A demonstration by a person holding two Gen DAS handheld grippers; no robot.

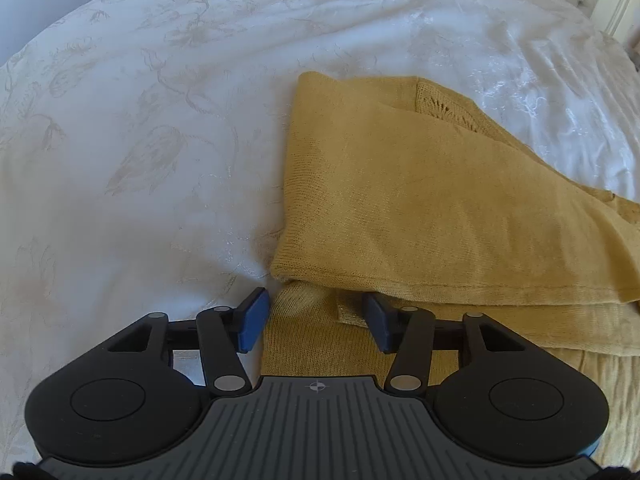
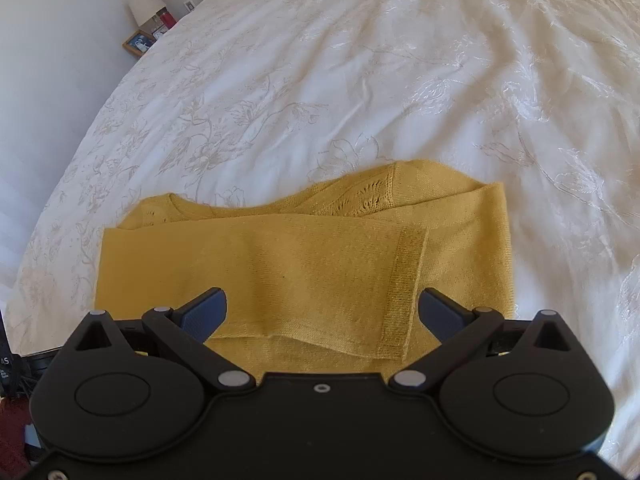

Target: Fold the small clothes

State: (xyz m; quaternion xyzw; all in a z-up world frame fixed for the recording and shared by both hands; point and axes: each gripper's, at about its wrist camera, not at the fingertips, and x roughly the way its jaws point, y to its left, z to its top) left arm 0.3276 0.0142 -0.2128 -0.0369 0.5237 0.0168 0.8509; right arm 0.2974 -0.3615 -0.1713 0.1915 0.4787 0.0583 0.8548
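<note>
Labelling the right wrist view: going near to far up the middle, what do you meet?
Right tool, open → sleeve cuff → yellow knit sweater → white embroidered bedspread.

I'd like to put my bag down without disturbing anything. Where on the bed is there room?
Bare bedspread lies beyond the yellow sweater, toward the lamp, and to its left. The near edge is crowded by both grippers.

Black gripper bodies, blue fingers (image 1: 253, 322), silver rivets
</note>
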